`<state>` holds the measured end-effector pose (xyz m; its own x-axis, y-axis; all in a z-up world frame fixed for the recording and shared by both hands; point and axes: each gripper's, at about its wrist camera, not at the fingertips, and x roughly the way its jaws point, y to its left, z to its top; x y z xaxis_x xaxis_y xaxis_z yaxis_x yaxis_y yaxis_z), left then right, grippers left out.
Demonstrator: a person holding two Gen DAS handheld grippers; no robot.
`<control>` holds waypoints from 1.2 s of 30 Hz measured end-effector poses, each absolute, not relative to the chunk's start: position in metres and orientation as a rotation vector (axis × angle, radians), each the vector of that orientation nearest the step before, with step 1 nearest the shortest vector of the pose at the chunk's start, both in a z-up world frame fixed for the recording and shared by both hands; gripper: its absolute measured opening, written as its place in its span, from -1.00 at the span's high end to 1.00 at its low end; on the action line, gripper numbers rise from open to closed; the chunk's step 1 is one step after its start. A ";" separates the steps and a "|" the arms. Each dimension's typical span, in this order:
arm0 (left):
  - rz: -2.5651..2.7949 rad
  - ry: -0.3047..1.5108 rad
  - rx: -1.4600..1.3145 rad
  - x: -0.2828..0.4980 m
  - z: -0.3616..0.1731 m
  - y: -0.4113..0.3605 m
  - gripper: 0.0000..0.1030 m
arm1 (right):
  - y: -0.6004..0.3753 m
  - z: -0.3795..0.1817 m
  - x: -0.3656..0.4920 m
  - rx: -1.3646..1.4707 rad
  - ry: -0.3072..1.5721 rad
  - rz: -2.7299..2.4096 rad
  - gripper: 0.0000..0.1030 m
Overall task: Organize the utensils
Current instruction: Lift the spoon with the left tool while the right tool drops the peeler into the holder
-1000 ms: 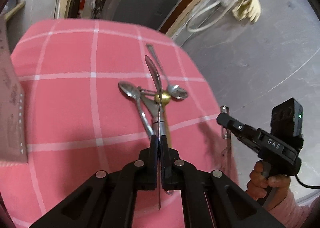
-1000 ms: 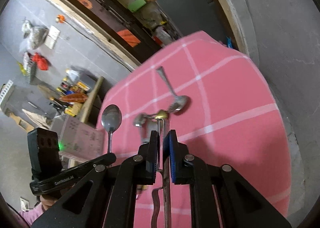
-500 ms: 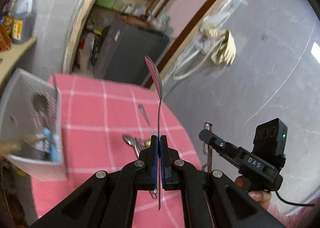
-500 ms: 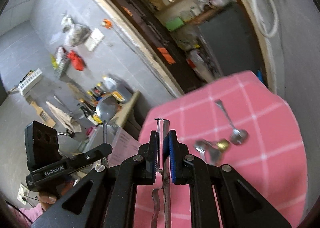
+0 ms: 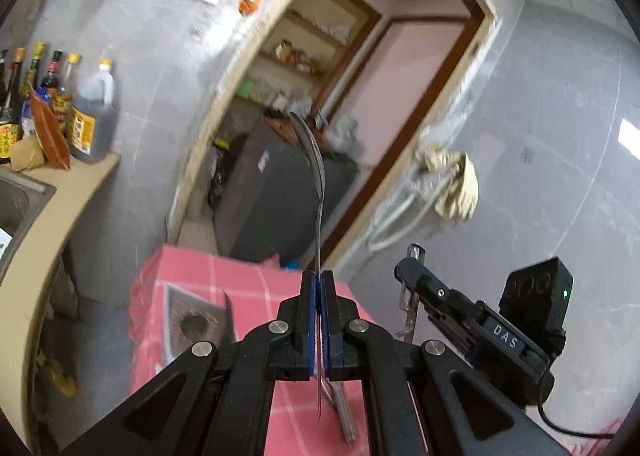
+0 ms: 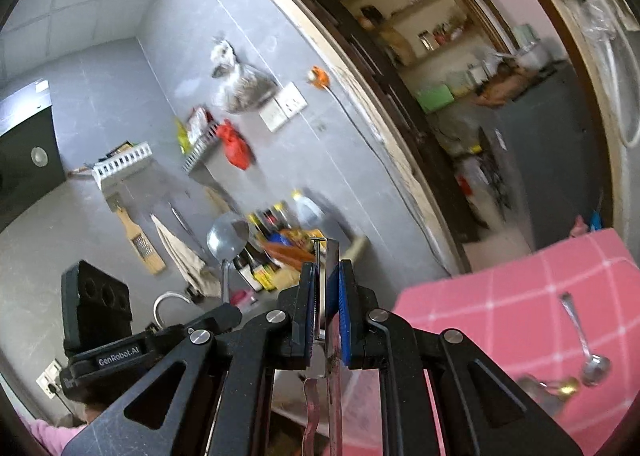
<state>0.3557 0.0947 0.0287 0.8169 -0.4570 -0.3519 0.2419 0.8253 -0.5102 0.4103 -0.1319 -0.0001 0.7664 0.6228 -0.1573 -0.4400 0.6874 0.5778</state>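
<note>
My left gripper [image 5: 319, 280] is shut on a steel spoon [image 5: 316, 184], held upright high above the pink checked tablecloth [image 5: 240, 280]. The same spoon [image 6: 226, 240] shows in the right wrist view. My right gripper [image 6: 326, 276] is shut on a flat steel utensil [image 6: 332, 256], also raised; it shows in the left wrist view [image 5: 408, 288]. A grey perforated utensil holder [image 5: 196, 320] sits on the cloth below. More spoons [image 6: 588, 352] and a gold-tipped piece [image 6: 568, 386] lie on the cloth at the right.
A counter with a sink [image 5: 20, 200] and several bottles [image 5: 60, 108] is to the left. A doorway with a dark cabinet [image 5: 276, 192] lies beyond the table. Racks and bags [image 6: 236, 144] hang on the grey wall.
Both grippers have lifted and tilted upward with their utensils. The table dropped low in both views and the utensil holder came to sit under the left gripper.
</note>
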 end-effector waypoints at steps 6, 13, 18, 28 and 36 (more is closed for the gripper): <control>-0.341 0.427 -0.481 0.367 0.020 0.123 0.95 | -0.098 -0.002 0.418 0.507 0.300 0.607 0.81; -0.322 0.418 -0.461 0.383 -0.008 0.131 0.95 | -0.073 -0.019 0.430 0.455 0.286 0.595 0.81; -0.327 0.396 -0.439 0.386 -0.026 0.130 0.95 | -0.061 -0.031 0.438 0.411 0.256 0.633 0.81; -0.332 0.373 -0.416 0.384 -0.046 0.129 0.95 | -0.054 -0.058 0.446 0.425 0.269 0.649 0.81; -0.349 0.372 -0.385 0.381 -0.056 0.130 0.94 | -0.057 -0.074 0.451 0.432 0.311 0.656 0.80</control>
